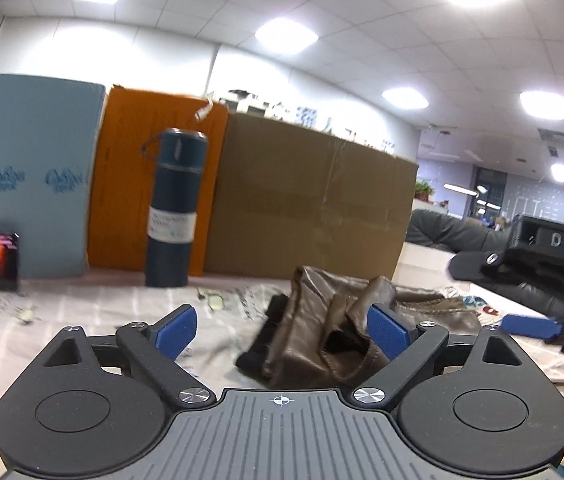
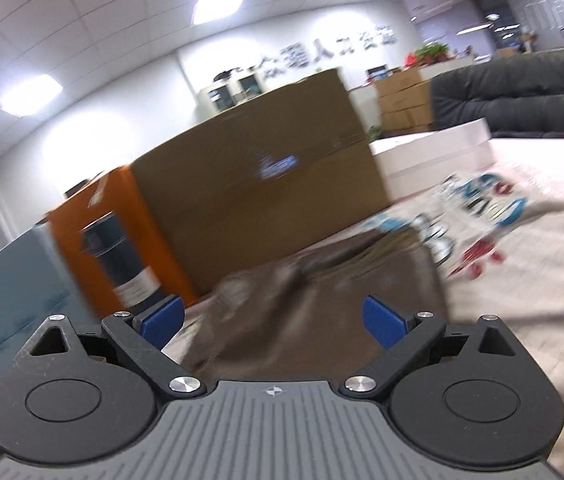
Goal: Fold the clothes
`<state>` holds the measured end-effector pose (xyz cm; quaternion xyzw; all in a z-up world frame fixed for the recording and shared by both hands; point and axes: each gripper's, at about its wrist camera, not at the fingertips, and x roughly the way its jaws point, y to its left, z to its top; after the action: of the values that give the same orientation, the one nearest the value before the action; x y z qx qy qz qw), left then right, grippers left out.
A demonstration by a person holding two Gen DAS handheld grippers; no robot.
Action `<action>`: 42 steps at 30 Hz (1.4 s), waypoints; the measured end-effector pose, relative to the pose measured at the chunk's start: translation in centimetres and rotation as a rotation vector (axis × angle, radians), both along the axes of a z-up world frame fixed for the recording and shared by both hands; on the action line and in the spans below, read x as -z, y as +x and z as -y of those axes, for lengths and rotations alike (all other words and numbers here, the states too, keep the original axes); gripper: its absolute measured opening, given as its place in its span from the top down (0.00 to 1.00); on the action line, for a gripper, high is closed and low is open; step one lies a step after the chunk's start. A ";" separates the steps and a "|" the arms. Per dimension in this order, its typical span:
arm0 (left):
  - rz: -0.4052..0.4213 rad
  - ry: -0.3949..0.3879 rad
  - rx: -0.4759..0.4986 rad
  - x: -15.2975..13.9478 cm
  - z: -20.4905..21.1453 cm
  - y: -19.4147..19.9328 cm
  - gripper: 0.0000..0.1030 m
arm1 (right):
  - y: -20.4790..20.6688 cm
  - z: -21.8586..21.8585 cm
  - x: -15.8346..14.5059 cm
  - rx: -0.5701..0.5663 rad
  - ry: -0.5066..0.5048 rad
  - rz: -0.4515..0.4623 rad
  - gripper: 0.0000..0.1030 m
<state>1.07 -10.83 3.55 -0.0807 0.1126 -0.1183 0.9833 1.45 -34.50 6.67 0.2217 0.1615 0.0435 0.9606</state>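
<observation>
**Both grippers spread wide, jacket dead ahead**

Left wrist view: left gripper [image 1: 282, 330] is wide open and empty. The brown leather jacket [image 1: 321, 332] lies bunched on the cloth-covered desk [image 1: 82, 320] just beyond its fingertips, stretching rightward.

Right wrist view: right gripper [image 2: 274, 320] also open, empty; jacket [image 2: 321, 292] right ahead, probably closer, but blur hides its edges.

Light: bright, from ceiling panels [image 1: 286, 35] overhead, far-right one blown out | Shadows: soft, faint | Blur: right wrist view motion-smeared, left wrist view sharper | Distortion: fisheye bending, dark corners at edges
</observation>
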 end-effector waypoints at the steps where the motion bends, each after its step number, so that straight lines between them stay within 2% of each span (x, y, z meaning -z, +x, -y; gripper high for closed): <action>1: 0.009 -0.010 0.007 -0.2 -0.8 -0.4 0.04 | -0.5 -1.0 -0.1 -0.012 0.012 -0.005 0.06; 5: 0.059 -0.032 0.013 -0.4 -4.2 -1.7 0.00 | -2.0 -4.6 0.8 -0.005 0.066 -0.016 0.05; 10: 0.163 0.019 -0.044 0.2 -6.5 -2.5 0.00 | -3.9 -8.8 2.7 0.111 0.052 -0.036 0.04; 16: 0.147 0.012 -0.031 0.7 -8.7 -1.5 0.00 | -4.0 -11.3 4.2 0.250 -0.054 0.008 0.00; 24: 0.177 0.051 -0.025 1.3 -8.5 -2.3 0.00 | -4.9 -11.9 4.6 0.400 -0.152 0.084 0.00; 31: 0.196 0.089 -0.066 2.0 -7.9 -2.4 0.00 | -5.7 -13.0 5.4 0.425 -0.210 0.153 0.00; 35: 0.216 0.095 -0.092 2.1 -7.8 -2.7 0.00 | -5.3 -12.9 5.6 0.387 -0.203 0.144 0.00; 42: 0.237 0.108 -0.098 2.0 -7.8 -3.2 0.00 | -5.7 -12.6 5.7 0.427 -0.191 0.138 0.00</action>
<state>-2.10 -3.07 1.52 -0.0183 -0.0020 -0.0726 0.9972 -4.22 -21.85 0.93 0.1556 0.0485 -0.1609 0.9734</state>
